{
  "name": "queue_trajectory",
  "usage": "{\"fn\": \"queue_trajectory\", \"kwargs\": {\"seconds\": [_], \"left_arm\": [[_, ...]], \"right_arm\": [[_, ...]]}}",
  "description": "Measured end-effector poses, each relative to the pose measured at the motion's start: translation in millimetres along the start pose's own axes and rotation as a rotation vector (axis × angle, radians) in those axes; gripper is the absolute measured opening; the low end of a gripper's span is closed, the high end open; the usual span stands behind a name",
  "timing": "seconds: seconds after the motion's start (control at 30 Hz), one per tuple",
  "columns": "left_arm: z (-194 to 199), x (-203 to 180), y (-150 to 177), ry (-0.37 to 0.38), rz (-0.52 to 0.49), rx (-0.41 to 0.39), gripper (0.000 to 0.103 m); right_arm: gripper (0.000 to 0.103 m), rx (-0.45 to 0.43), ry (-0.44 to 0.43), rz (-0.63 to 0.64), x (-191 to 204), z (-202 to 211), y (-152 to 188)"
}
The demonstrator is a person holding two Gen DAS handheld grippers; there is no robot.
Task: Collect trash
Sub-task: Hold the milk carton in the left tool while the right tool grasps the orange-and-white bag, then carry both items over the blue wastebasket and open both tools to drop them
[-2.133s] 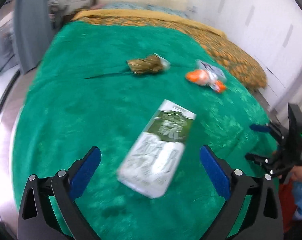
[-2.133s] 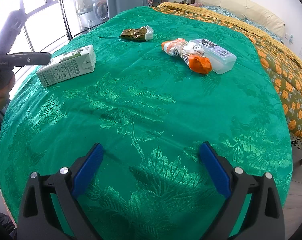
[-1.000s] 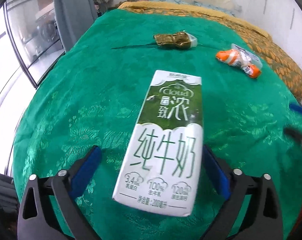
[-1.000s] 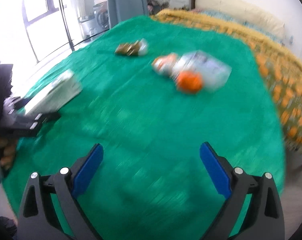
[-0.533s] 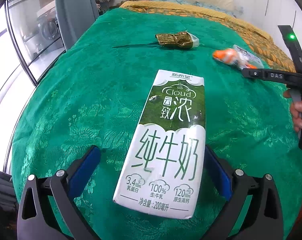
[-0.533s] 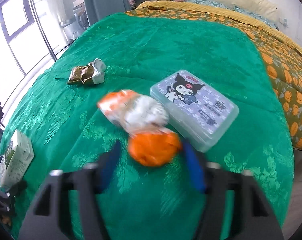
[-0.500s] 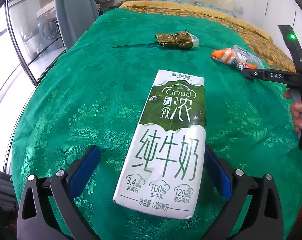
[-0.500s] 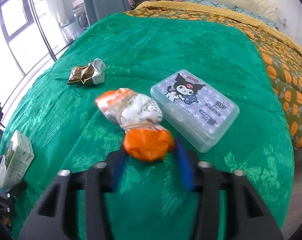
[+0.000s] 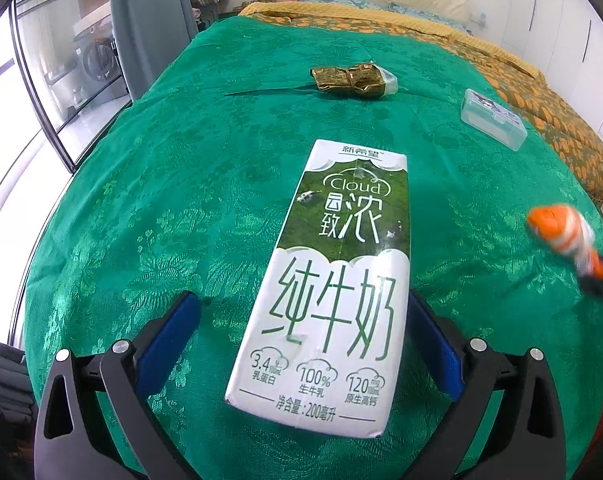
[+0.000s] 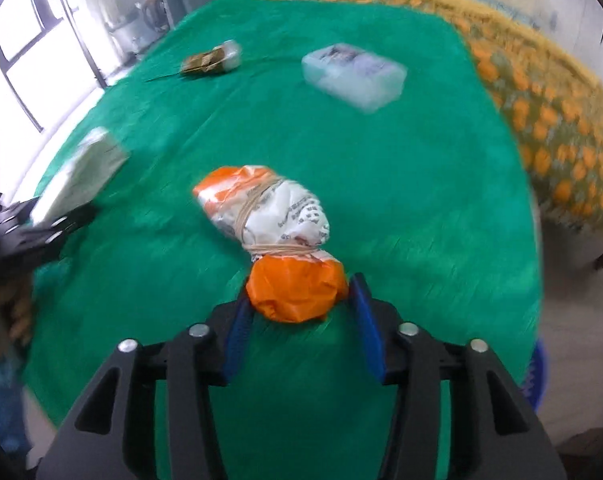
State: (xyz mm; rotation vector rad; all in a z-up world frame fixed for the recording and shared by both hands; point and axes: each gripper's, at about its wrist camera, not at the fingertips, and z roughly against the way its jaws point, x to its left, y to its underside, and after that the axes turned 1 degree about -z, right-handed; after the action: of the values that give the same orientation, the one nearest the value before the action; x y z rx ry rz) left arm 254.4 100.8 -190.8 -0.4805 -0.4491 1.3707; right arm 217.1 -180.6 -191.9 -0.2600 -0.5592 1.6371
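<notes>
Left gripper [image 9: 301, 320]: fingers spread wide, straddling the near end of a white-and-green milk carton [image 9: 333, 280]. Right blue pad at, or just beside, the carton's edge; a strip of green bedspread [image 9: 181, 168] showing between the left pad and the carton, so not clamped. Carton flat on the cloth, its far end pointing ahead, away from the fingertips. Farther ahead of the left fingers, a crumpled gold wrapper [image 9: 351, 80]; ahead and to the right, a clear plastic box [image 9: 493, 124].

Right gripper [image 10: 297, 312]: fingers drawn in and clamped on the orange end of an orange-and-white bag bundle [image 10: 269, 216] bound with rubber bands. Rest of the bundle reaching forward and left from the fingertips. View blurred; contact between bundle and cloth impossible to judge.
</notes>
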Motion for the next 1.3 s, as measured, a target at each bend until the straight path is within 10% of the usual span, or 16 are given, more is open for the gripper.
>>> {"fn": "queue_trajectory", "kwargs": {"seconds": [0.3,0.53,0.6,0.7,1.1,1.3], "left_arm": [[11.1,9.8,-3.9,0.194,0.024,-0.018,0.098],[6.4,-2.9,-22.0,0.141,-0.065,0.017,0.093],[1.2,-6.1,-23.8,0.109,-0.096,0.050,0.077],[0.3,-7.2,-24.7,0.085,-0.120,0.063,0.049],[38.1,-49.3,-7.8,0.202,-0.081,0.019,0.048],[66.0,-128.9,-10.5,0.330,-0.152,-0.008,0.048]], "right_arm": [[0.083,-0.085,0.035,0.220,10.5,20.7,-6.7],[0.083,0.007,-0.018,0.297,11.6,-19.7,-44.5],[0.053,0.053,-0.011,0.302,14.0,-31.6,-48.0],[0.051,0.054,0.009,0.262,12.4,-31.1,-48.1],[0.050,-0.082,-0.119,0.029,-53.1,45.2,10.1],[0.050,-0.136,-0.015,-0.136,-144.8,83.1,48.0]]}}
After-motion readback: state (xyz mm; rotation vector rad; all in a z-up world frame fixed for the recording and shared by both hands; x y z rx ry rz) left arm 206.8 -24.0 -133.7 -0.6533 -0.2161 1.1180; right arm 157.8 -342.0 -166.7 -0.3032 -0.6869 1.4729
